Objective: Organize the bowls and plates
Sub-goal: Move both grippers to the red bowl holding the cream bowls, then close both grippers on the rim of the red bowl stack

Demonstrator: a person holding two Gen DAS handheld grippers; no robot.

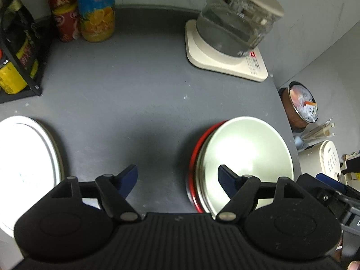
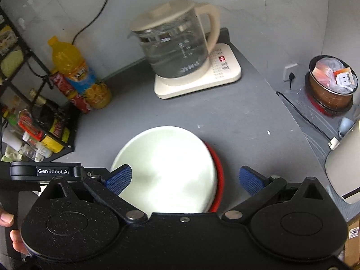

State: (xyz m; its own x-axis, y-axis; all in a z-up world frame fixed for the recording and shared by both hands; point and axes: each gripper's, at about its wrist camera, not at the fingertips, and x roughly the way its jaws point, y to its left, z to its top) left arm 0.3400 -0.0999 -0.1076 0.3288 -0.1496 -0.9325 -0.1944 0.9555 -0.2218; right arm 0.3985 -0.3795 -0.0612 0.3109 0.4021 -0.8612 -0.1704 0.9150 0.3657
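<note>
A pale green plate (image 1: 245, 155) (image 2: 166, 168) lies on top of a red plate (image 1: 198, 144) (image 2: 219, 168), whose rim shows along one side, on the dark grey counter. A white plate (image 1: 24, 164) lies apart at the left edge of the left wrist view. My left gripper (image 1: 177, 177) hangs open above the bare counter between the white plate and the stack, its right fingertip over the green plate's edge. My right gripper (image 2: 184, 177) is open above the stack, with nothing between its fingers.
A glass kettle (image 2: 177, 45) on a cream base (image 1: 225, 54) stands at the back. Drink bottles (image 1: 94, 9) (image 2: 74, 72) and a black wire rack (image 1: 20, 51) (image 2: 38, 117) of jars fill the back left. Beyond the counter's right edge sit a copper pot (image 2: 330, 85), a cord and a cream appliance (image 2: 344, 164).
</note>
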